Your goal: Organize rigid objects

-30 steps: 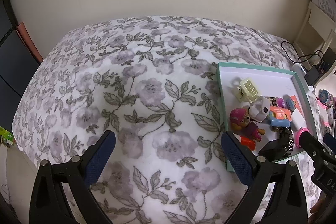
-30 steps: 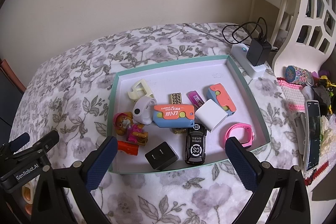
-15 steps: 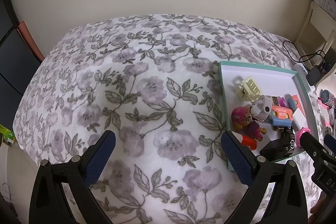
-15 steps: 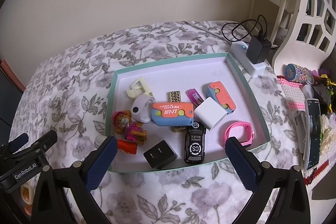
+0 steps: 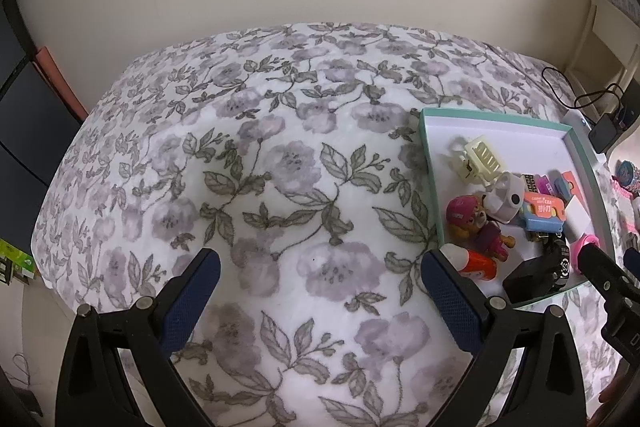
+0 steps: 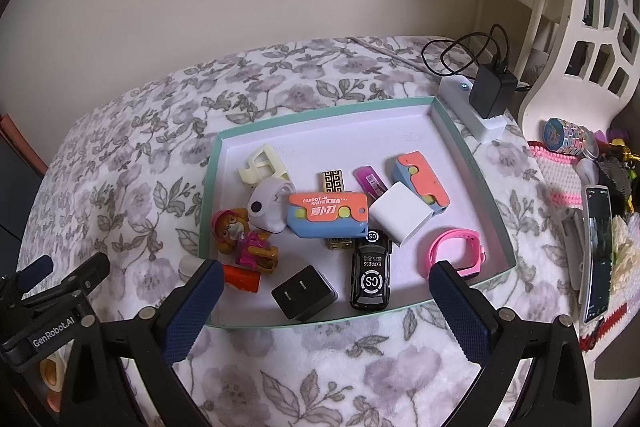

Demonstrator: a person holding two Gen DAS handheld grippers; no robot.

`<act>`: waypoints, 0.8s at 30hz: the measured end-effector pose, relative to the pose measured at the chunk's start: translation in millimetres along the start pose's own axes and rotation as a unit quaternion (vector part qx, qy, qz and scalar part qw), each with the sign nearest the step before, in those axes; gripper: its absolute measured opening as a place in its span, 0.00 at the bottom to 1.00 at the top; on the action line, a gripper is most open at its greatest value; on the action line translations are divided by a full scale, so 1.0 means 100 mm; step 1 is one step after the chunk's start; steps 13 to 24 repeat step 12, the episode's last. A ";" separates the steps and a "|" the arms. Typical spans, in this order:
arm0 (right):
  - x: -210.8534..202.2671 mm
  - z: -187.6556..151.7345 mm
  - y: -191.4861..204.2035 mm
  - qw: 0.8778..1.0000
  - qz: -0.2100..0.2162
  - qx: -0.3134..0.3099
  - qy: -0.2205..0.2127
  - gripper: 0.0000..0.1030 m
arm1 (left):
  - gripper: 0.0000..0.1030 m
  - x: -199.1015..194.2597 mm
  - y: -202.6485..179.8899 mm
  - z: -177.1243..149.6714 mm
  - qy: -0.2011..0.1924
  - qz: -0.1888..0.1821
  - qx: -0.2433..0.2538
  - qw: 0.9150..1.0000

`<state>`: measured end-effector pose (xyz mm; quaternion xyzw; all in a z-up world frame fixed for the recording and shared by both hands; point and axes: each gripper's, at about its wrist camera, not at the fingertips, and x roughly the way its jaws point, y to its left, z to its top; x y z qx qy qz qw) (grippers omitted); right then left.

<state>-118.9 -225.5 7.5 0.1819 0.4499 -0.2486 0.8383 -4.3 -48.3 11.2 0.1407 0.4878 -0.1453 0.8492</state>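
A teal-rimmed white tray [image 6: 472,155] lies on the floral bedspread and holds small rigid items. Among them are a black toy car [image 6: 370,275], a black plug [image 6: 304,293], a pink watch band [image 6: 456,251], a white cube charger [image 6: 400,213], two orange-and-blue carrot knife toys [image 6: 326,215], a pup figure [image 6: 240,235] and a cream clip [image 6: 262,163]. My right gripper [image 6: 326,269] hangs open over the tray's near edge, holding nothing. My left gripper [image 5: 320,263] is open above bare blanket, left of the tray [image 5: 428,163].
A white power strip with a black adapter [image 6: 490,95] and cable sits behind the tray's far right corner. A phone [image 6: 598,251], beaded trinkets and a white shelf [image 6: 592,7] crowd the right side. The flowered blanket [image 5: 280,167] stretches left toward the bed's edge.
The left wrist view has drifted slightly, so the tray sits a little higher in the frame. Both grippers stay open and nothing in the tray has moved.
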 end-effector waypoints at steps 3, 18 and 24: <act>0.00 0.00 0.00 1.000 0.001 0.001 0.001 1.00 | 0.97 0.00 0.01 0.00 0.002 0.000 0.000 1.000; 0.02 0.00 -0.01 1.000 0.000 0.004 0.006 1.00 | 0.97 -0.03 0.00 -0.01 -0.006 -0.011 0.006 1.000; 0.02 0.00 -0.01 1.000 0.000 0.004 0.006 1.00 | 0.97 -0.03 0.00 -0.01 -0.006 -0.011 0.006 1.000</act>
